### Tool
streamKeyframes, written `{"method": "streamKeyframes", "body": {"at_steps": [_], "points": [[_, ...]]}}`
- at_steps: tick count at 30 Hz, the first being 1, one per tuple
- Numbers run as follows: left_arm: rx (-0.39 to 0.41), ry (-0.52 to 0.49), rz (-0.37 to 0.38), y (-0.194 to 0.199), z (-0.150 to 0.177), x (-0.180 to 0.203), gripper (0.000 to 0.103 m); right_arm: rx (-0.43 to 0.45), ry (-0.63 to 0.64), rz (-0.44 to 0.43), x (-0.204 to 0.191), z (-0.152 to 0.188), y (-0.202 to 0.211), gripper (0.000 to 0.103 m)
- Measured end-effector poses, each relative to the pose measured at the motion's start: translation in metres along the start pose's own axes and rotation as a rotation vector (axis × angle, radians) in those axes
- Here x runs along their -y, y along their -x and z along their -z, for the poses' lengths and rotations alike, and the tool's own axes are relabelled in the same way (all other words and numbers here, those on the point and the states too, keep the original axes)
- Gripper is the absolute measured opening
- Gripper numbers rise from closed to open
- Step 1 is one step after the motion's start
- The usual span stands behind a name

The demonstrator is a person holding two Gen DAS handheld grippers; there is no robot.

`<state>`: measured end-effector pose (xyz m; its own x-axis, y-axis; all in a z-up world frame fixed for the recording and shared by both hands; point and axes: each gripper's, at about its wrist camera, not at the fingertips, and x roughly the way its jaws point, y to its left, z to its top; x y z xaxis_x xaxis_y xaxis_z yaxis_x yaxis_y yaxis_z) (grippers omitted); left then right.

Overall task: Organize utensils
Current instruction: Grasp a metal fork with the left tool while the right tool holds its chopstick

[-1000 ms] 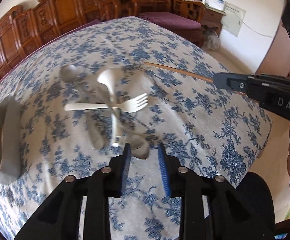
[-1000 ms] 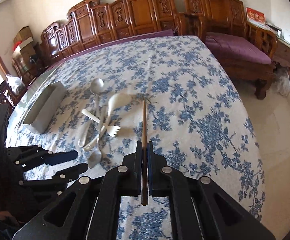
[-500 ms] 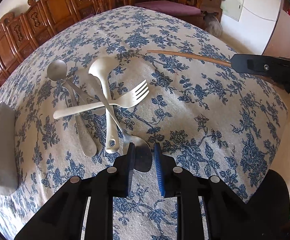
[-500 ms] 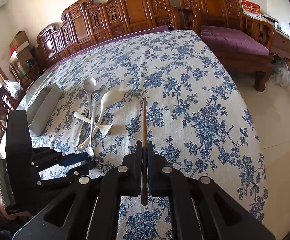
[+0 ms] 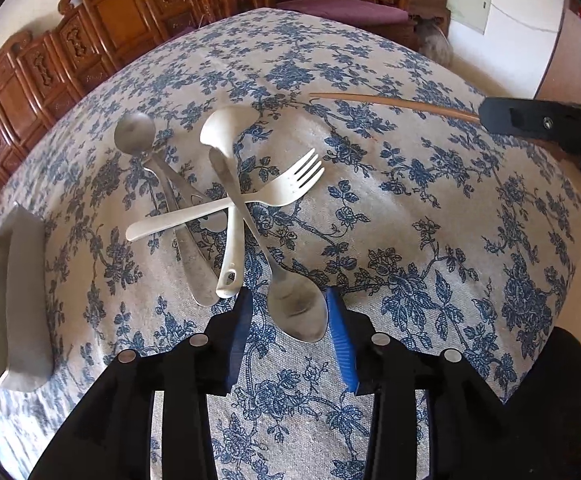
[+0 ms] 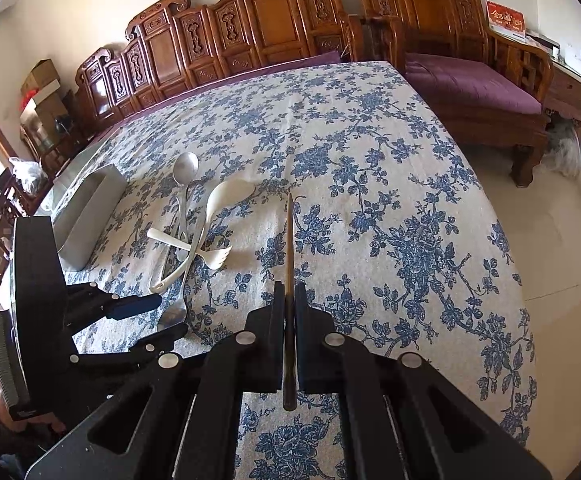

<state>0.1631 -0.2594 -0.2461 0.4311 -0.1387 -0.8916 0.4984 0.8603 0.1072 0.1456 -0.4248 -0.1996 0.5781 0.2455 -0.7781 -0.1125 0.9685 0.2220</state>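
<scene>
Crossed utensils lie in a pile on the flowered tablecloth: a white fork (image 5: 250,200), a white plastic spoon (image 5: 226,136), a metal spoon (image 5: 134,132) with its bowl far away, and a second metal spoon (image 5: 298,308) with its bowl nearest me. My left gripper (image 5: 288,316) points down at that near bowl. Its jaws are opening, and the bowl lies on the cloth between the blue pads, not pressed. My right gripper (image 6: 289,292) is shut on a brown chopstick (image 6: 289,236), held above the cloth to the right of the pile.
A grey rectangular container (image 5: 22,292) stands left of the pile, near the table's left edge. Carved wooden chairs (image 6: 266,24) line the far side. The table edge (image 6: 530,320) drops to a tiled floor on the right.
My left gripper came in closer to the pile, narrowed, then widened around the near metal spoon's bowl. The right gripper and its chopstick have not moved.
</scene>
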Motion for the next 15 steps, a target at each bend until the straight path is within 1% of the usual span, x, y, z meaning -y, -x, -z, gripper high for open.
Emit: {"method": "streamKeyframes", "body": {"at_steps": [3, 4, 5, 9, 13, 15], "points": [[0.002, 0.002, 0.005, 0.0007, 0.0002, -0.0012, 0.037, 0.000, 0.000, -0.001, -0.0005, -0.0004, 0.0000, 0.006], [0.003, 0.002, 0.012, 0.0007, 0.0001, -0.0012, 0.035, -0.001, 0.002, -0.001, -0.0010, -0.0004, -0.0003, 0.006], [0.003, 0.006, 0.025, 0.0011, 0.0002, -0.0018, 0.029, -0.002, 0.002, 0.000, -0.0013, -0.0006, -0.0004, 0.006], [0.001, 0.011, 0.039, 0.0015, 0.0002, -0.0017, 0.028, -0.002, 0.003, 0.000, -0.0020, -0.0009, -0.0003, 0.006], [-0.002, 0.028, 0.066, 0.0048, 0.0012, -0.0060, 0.028, -0.002, 0.006, -0.002, -0.0025, -0.0006, -0.0005, 0.006], [0.001, 0.047, 0.091, 0.0099, 0.0017, -0.0105, 0.028, -0.002, 0.009, -0.003, -0.0040, -0.0005, -0.0011, 0.006]]}}
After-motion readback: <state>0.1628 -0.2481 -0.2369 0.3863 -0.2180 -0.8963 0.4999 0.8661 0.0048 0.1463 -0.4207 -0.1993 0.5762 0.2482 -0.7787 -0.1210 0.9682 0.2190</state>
